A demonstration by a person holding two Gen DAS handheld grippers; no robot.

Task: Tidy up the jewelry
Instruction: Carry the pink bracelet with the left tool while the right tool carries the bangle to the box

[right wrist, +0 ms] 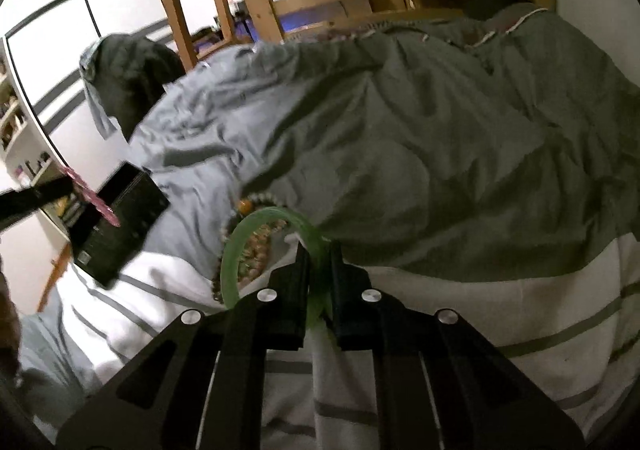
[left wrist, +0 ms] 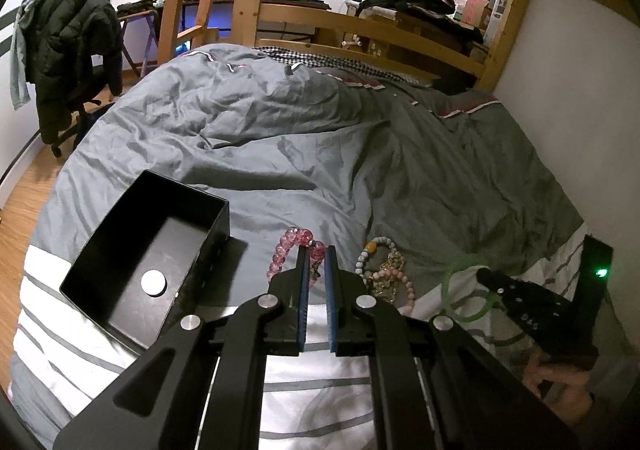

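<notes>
So I've got a bracelet in each claw right now and the black box (left wrist: 132,270) is where they're headed, sitting open on the bed just off to the left of my left claw (left wrist: 316,250); trick here is to lift straight and slow so the rest of the pile doesn't snag and come along; the beaded bracelets (left wrist: 384,270) are heaped just right of the left claw's tips, right under the green bangle (right wrist: 256,226), so I'd clear them before swinging over; then get well above the box rim before letting go. Left claw is pinched together on the pink bead bracelet (left wrist: 294,246), loop dangling forward off the tips; right claw (right wrist: 319,250) is clamped on the bangle's rim, ring sticking out ahead and to the left of it, looks lifted off the duvet (right wrist: 440,170).
</notes>
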